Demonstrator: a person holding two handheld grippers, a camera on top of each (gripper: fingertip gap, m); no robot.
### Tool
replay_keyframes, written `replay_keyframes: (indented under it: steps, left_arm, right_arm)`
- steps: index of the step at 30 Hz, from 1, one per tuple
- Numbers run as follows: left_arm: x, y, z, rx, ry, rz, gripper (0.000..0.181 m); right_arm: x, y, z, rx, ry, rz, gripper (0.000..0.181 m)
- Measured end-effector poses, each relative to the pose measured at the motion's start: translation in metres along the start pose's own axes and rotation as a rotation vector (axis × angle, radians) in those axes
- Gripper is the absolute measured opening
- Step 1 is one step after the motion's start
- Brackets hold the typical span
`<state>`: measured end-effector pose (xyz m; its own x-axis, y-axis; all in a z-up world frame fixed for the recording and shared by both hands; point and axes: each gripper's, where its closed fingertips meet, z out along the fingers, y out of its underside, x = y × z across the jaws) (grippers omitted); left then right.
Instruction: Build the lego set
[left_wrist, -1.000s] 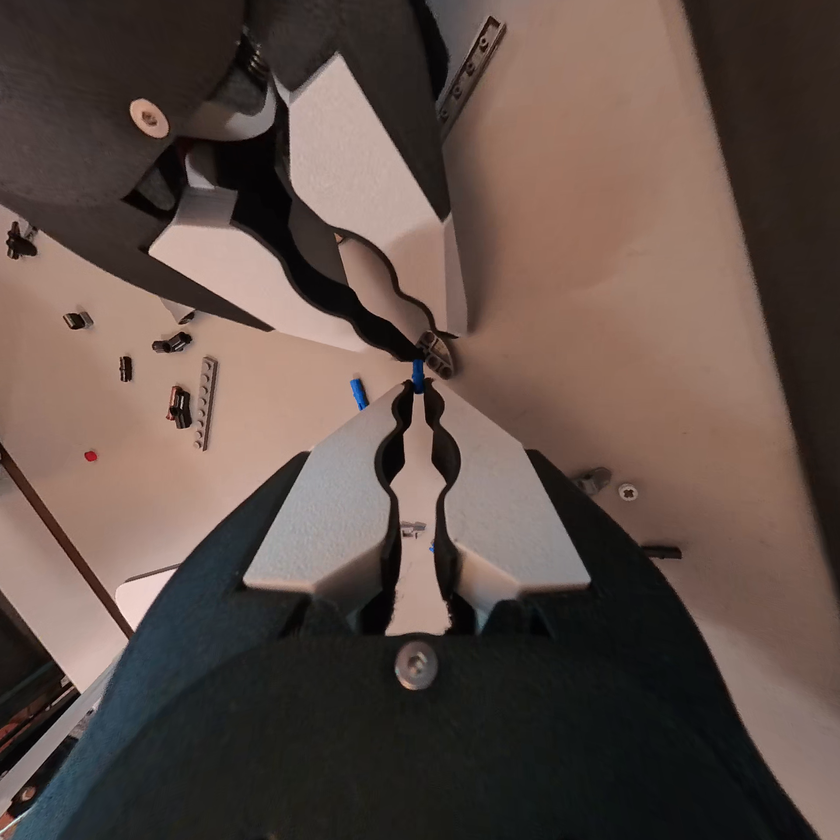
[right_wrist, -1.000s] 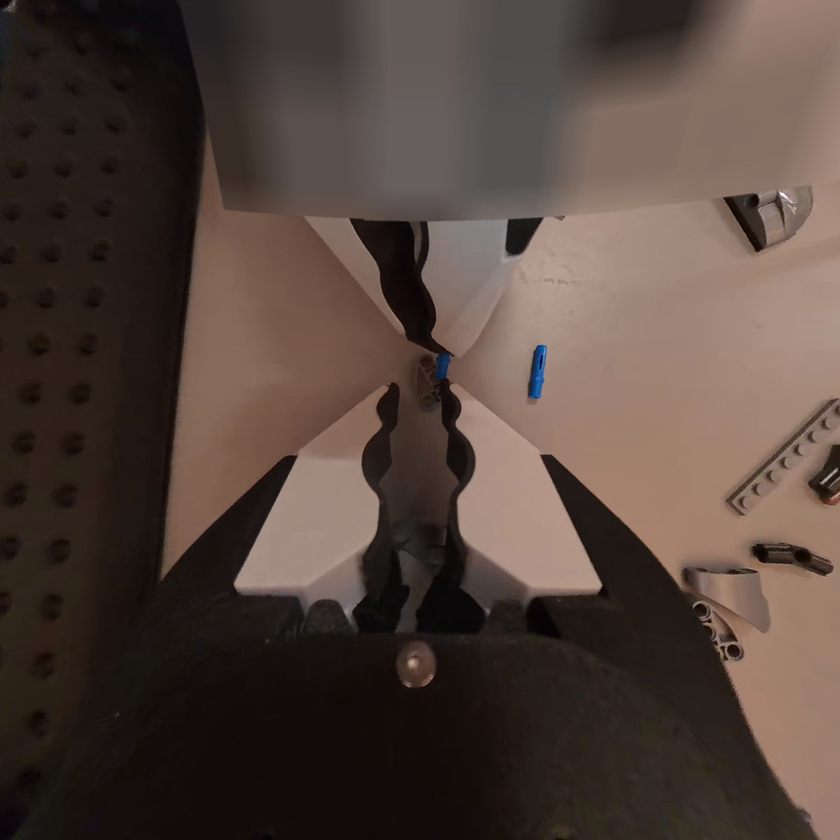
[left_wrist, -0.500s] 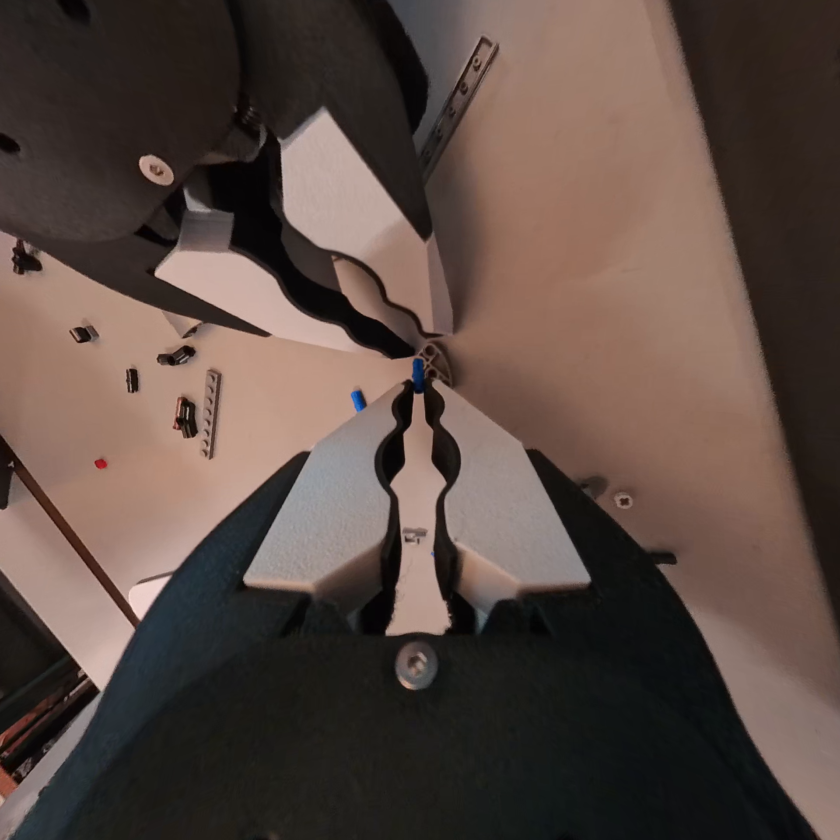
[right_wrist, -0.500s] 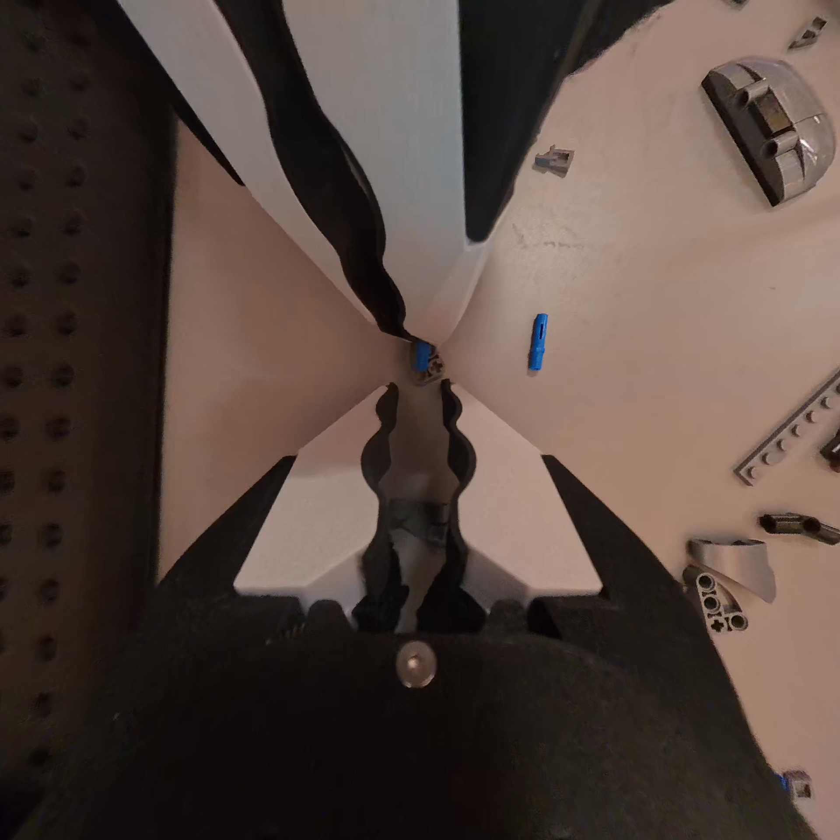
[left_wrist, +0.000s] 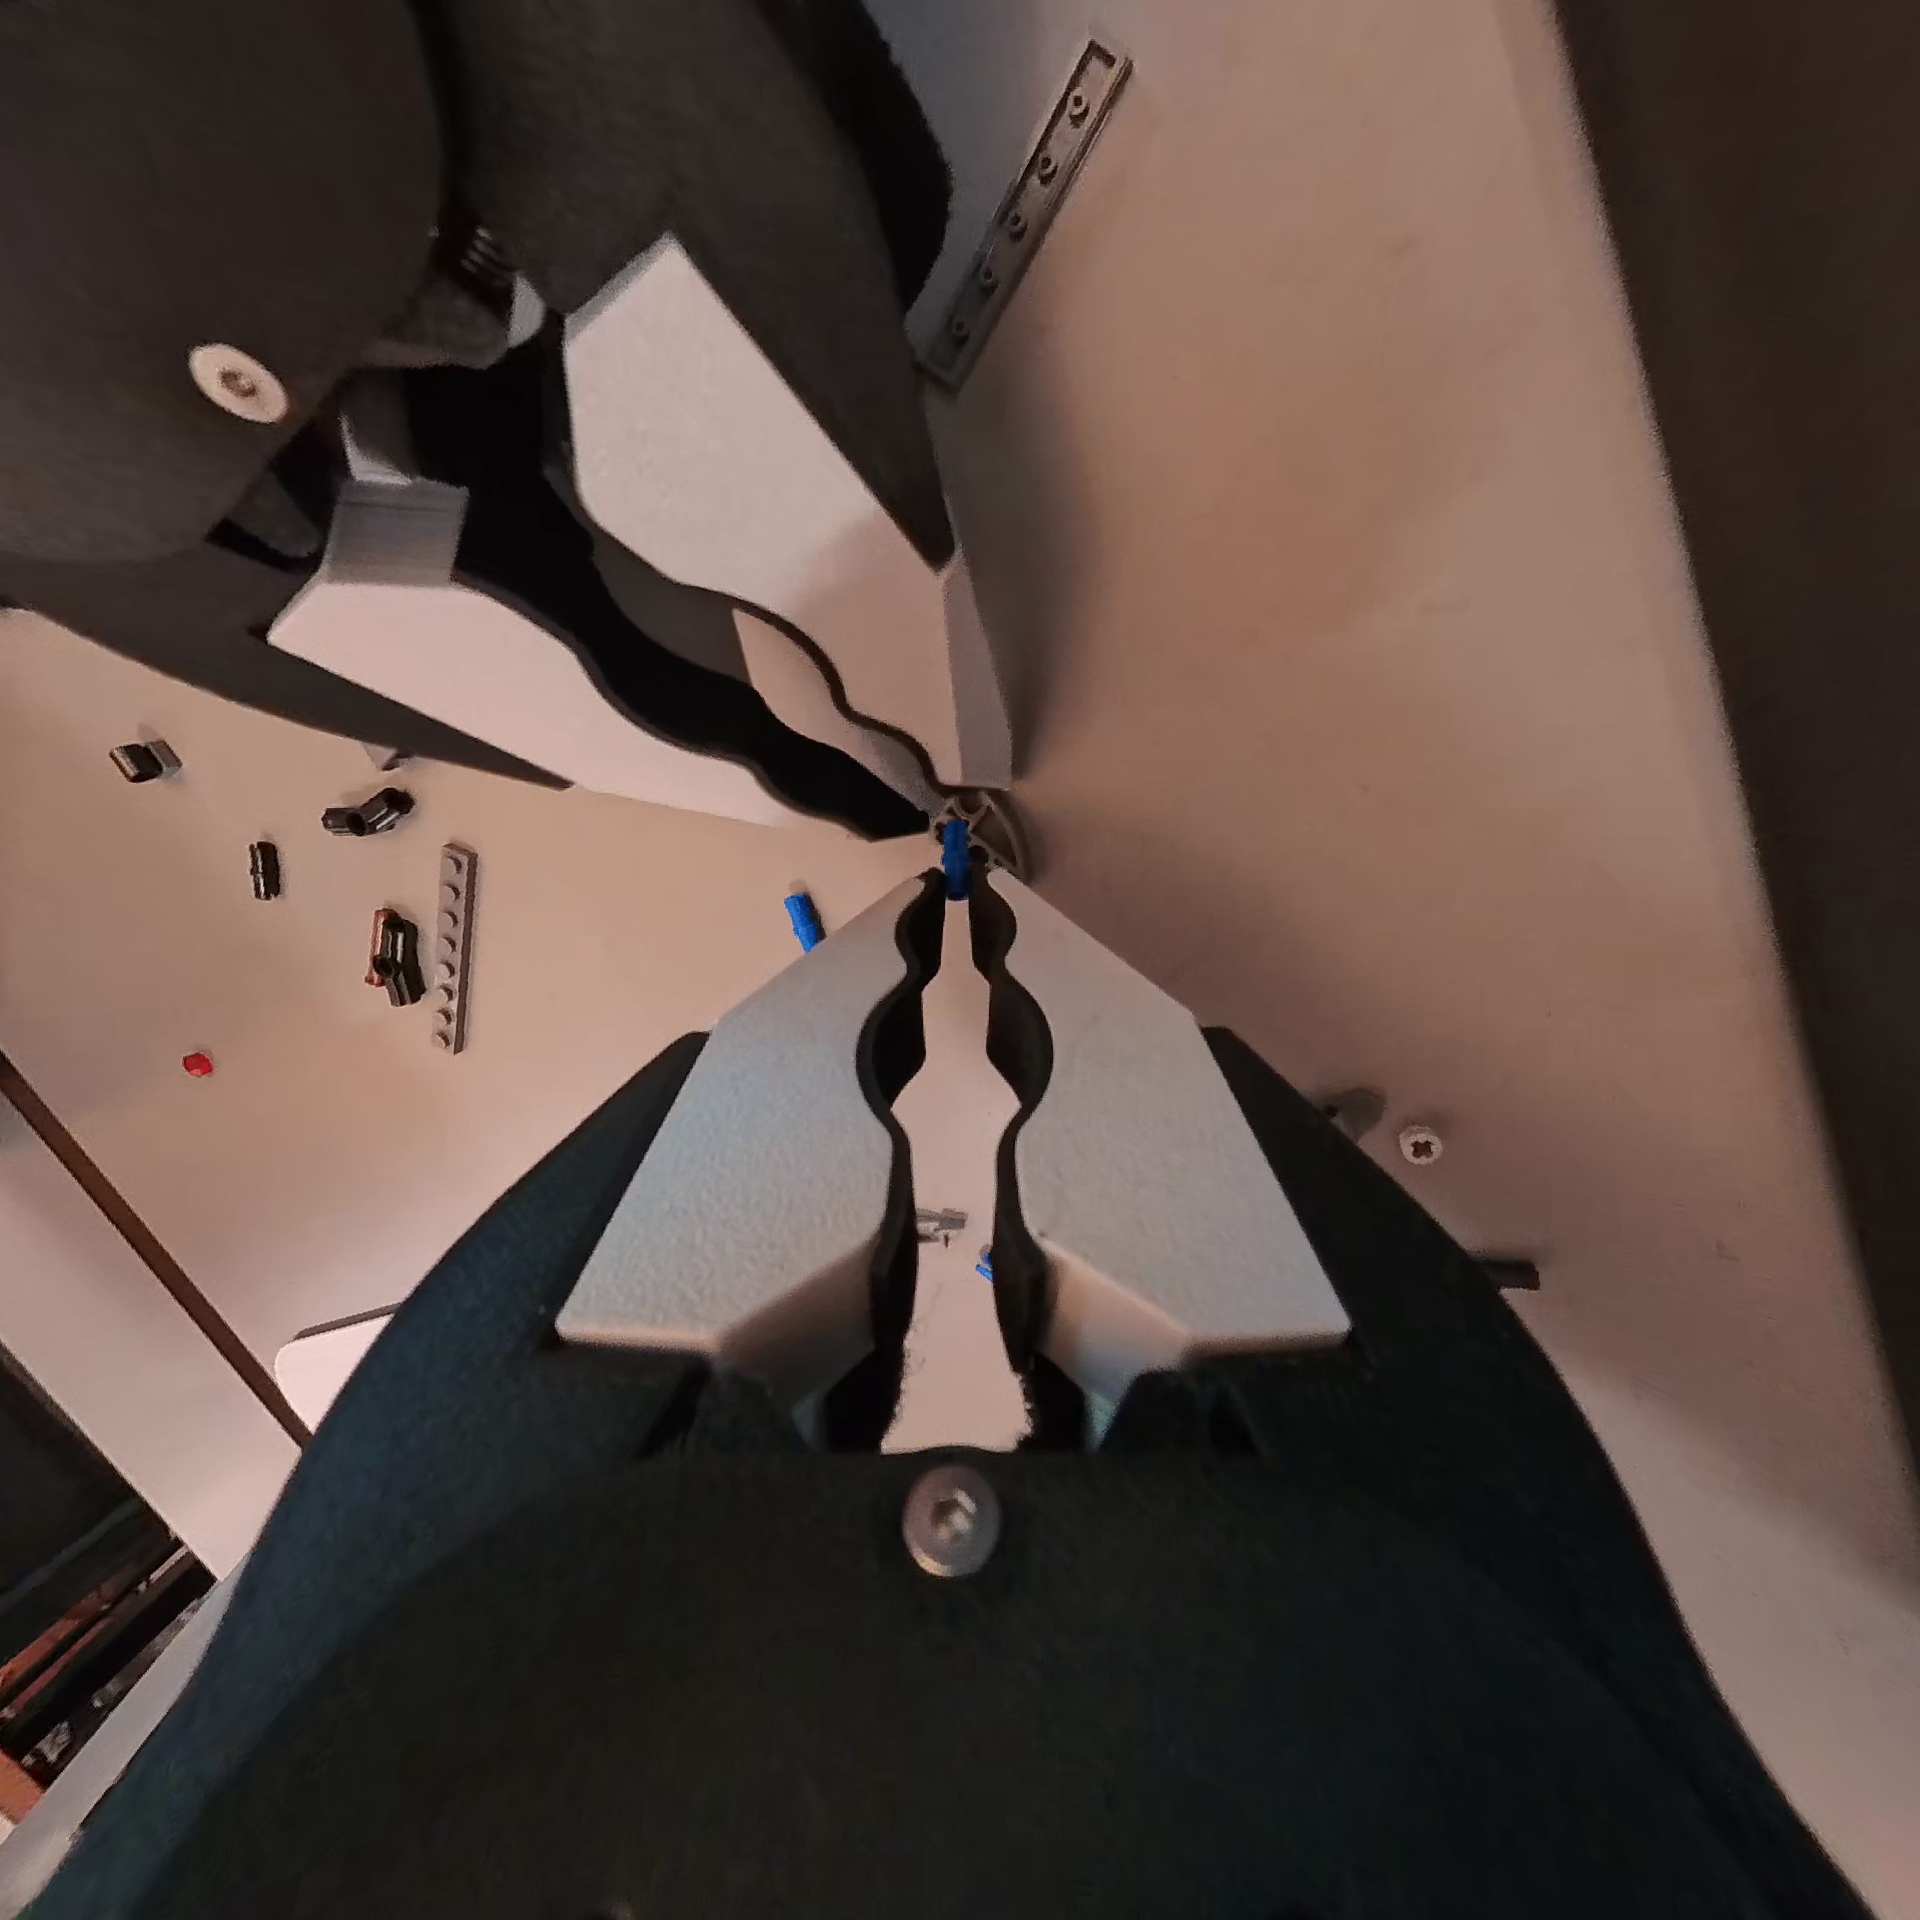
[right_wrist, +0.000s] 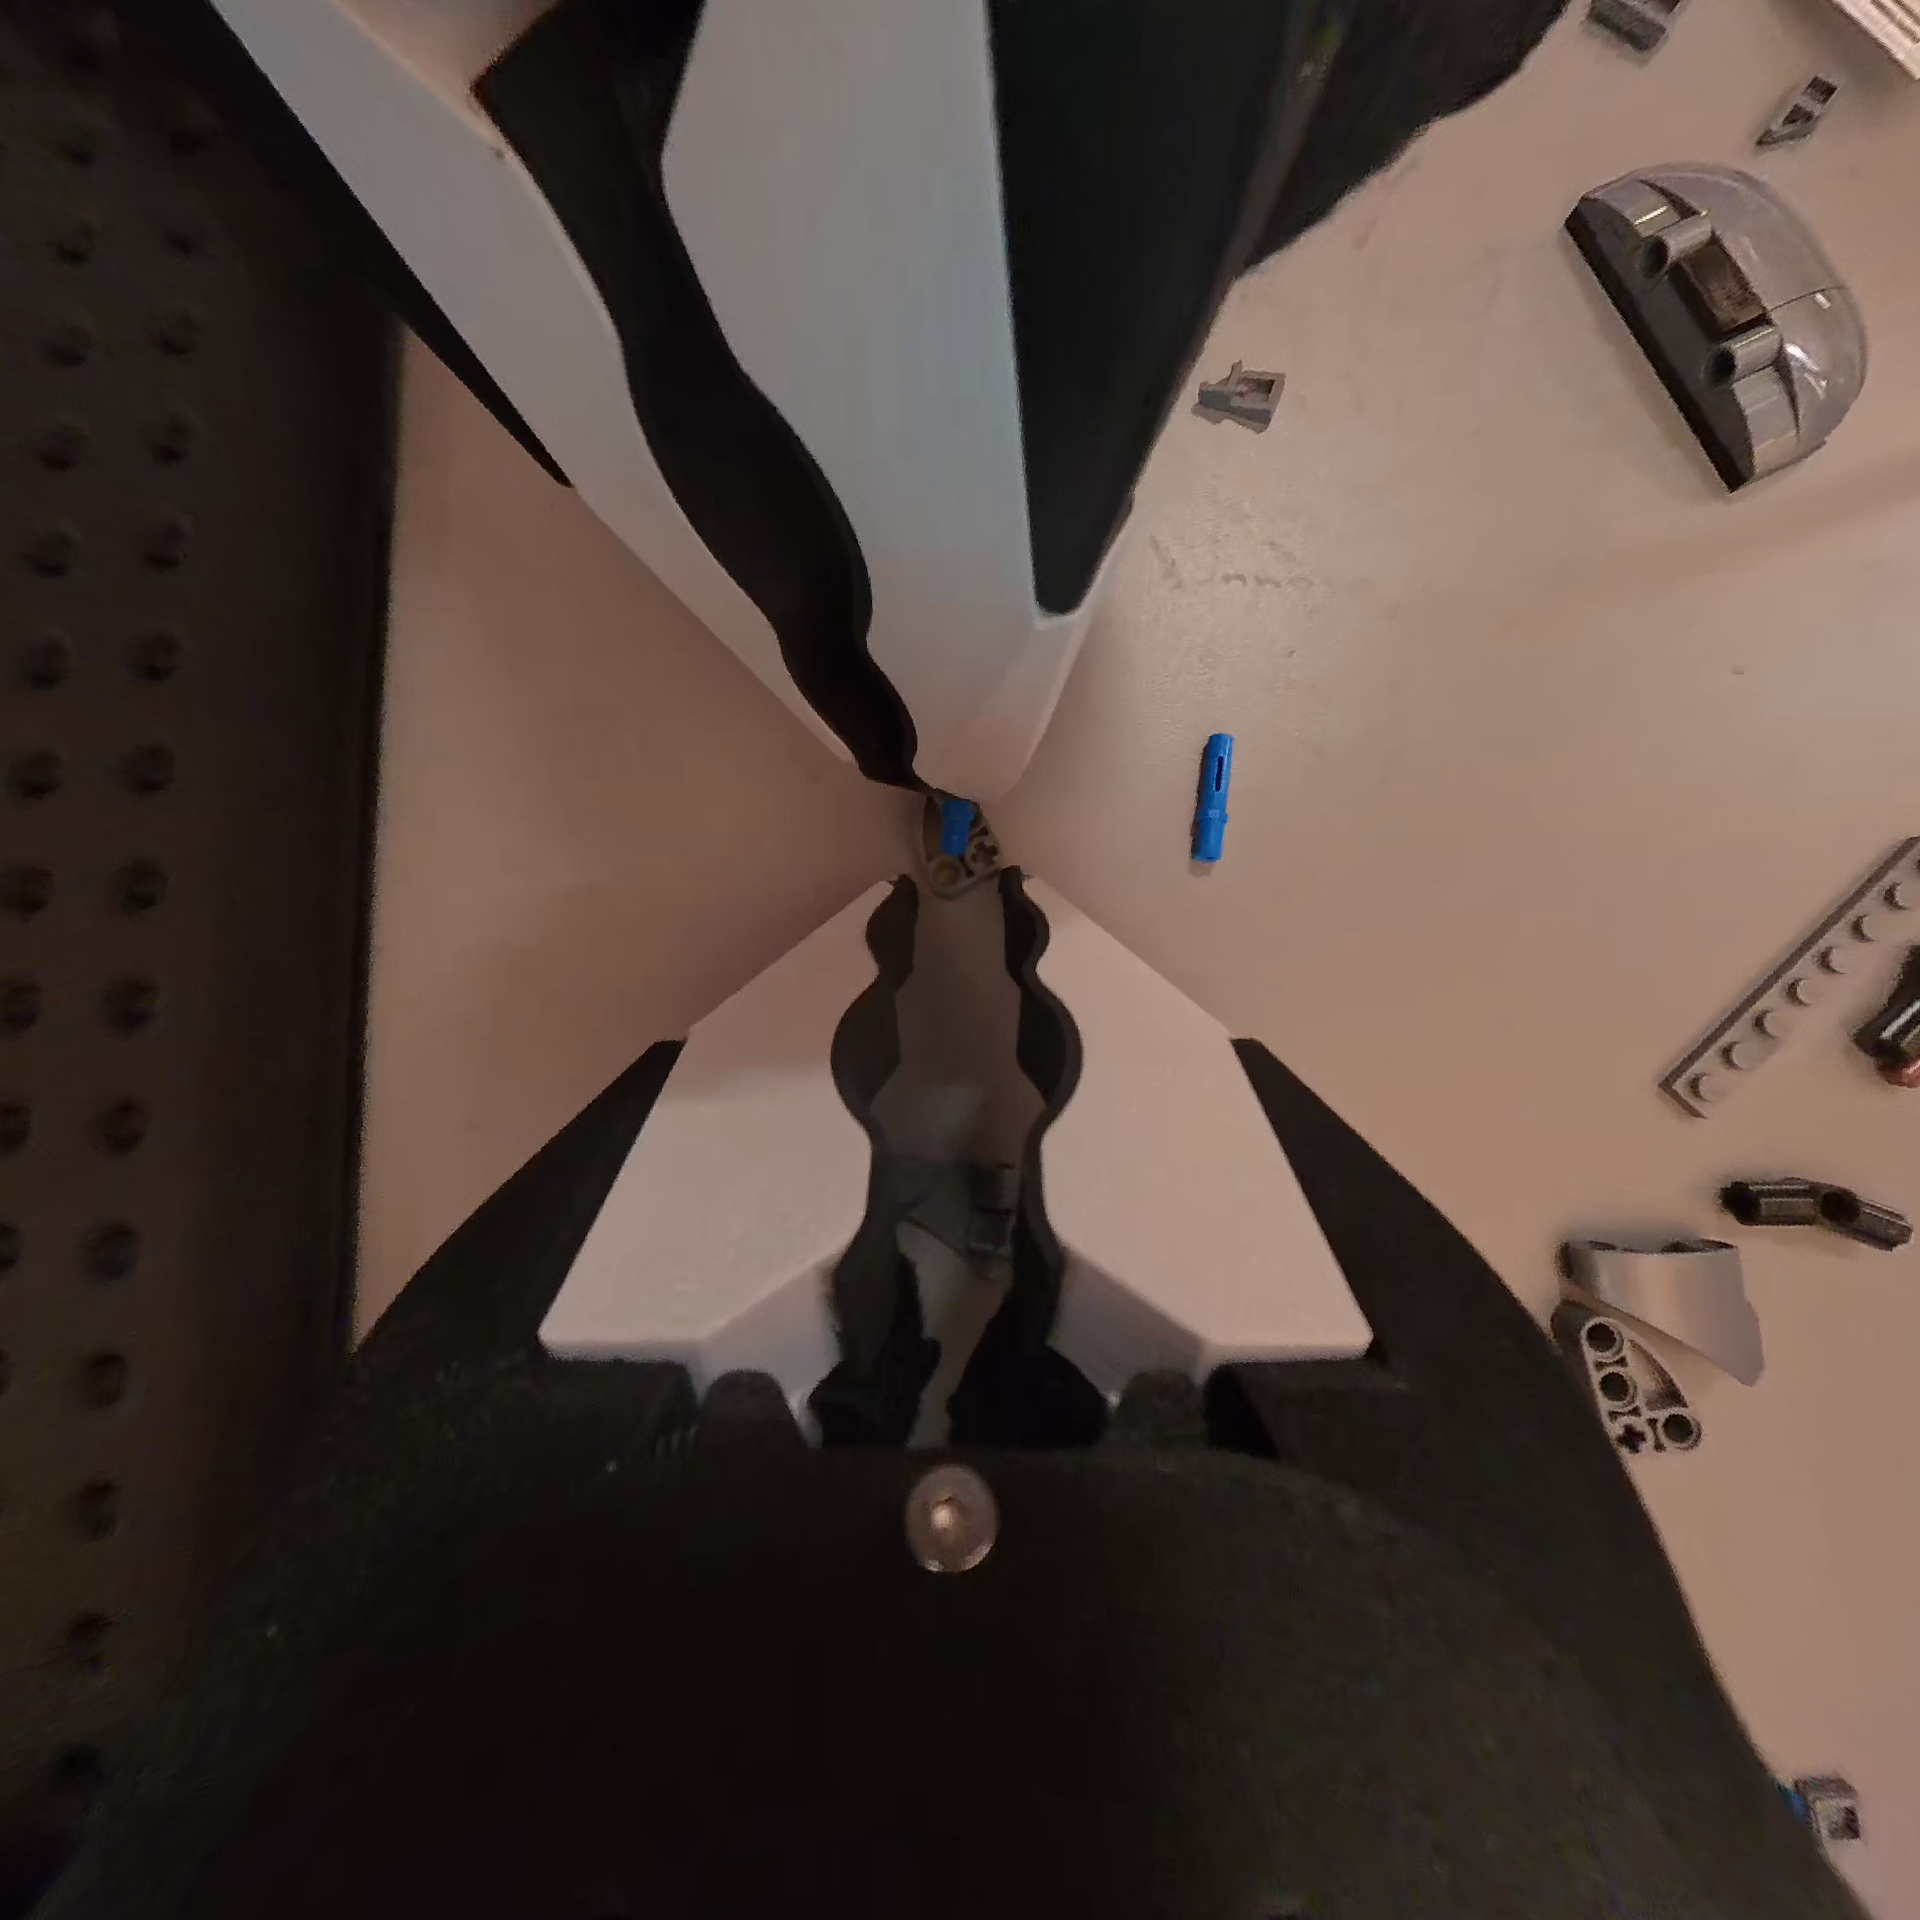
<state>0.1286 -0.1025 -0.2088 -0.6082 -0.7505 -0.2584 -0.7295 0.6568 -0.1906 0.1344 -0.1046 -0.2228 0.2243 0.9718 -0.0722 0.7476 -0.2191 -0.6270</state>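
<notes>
My left gripper (left_wrist: 956, 883) is shut on a small blue pin (left_wrist: 954, 847) at its very tips. My right gripper (right_wrist: 956, 883) is shut on a small grey curved beam piece (right_wrist: 961, 862) with holes. The two grippers meet tip to tip above the pale table (right_wrist: 1455, 727). The pin's free end (right_wrist: 954, 818) sits against a hole of the grey piece (left_wrist: 997, 826); how deep it goes is hidden. In each view the other gripper comes in from the top.
A loose blue pin (right_wrist: 1210, 798) lies just right of the tips. A grey studded plate (right_wrist: 1808, 987), black connectors (right_wrist: 1813, 1214), a grey curved panel (right_wrist: 1652, 1340) and a domed grey part (right_wrist: 1714, 322) lie to the right. A dark studded mat (right_wrist: 156, 727) borders the left. Left and right tips are no more than a few centimetres apart. From either gripper's tips it is about 15 centimeters to the grey studded plate (right_wrist: 1808, 987). It turns up in the left wrist view (left_wrist: 447, 948) as well.
The blue pin has moved from beside the grey piece onto its hole. The grippers have turned a little against each other while both stay shut.
</notes>
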Motion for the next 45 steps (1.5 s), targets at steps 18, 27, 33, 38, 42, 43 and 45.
replay_keyframes:
  steps: [18, 27, 33, 38, 42, 43, 45]
  left_arm:
    - [-0.003, 0.004, 0.005, -0.046, -0.005, 0.001, 0.002]
    - [-0.01, 0.003, -0.007, 0.008, -0.032, -0.027, 0.002]
    - [-0.01, -0.004, -0.01, 0.041, -0.043, -0.015, 0.002]
    - [-0.013, -0.005, -0.013, 0.05, -0.068, -0.009, 0.002]
    - [-0.025, -0.006, -0.021, 0.07, -0.139, -0.015, 0.002]
    - [-0.029, -0.006, -0.024, 0.078, -0.161, -0.018, 0.002]
    - [-0.037, -0.007, -0.03, 0.094, -0.212, -0.029, 0.003]
  right_arm:
    - [0.006, -0.003, -0.002, 0.032, 0.011, 0.038, 0.008]
    - [0.006, -0.013, -0.008, 0.096, 0.001, 0.048, 0.009]
    - [0.004, -0.016, -0.007, 0.108, -0.01, 0.047, 0.007]
    - [0.004, -0.017, -0.01, 0.125, -0.025, 0.065, 0.003]
    - [0.01, -0.022, -0.019, 0.183, -0.022, 0.113, 0.002]
    - [0.012, -0.024, -0.022, 0.206, -0.025, 0.13, 0.002]
    - [0.016, -0.029, -0.03, 0.259, -0.028, 0.166, 0.002]
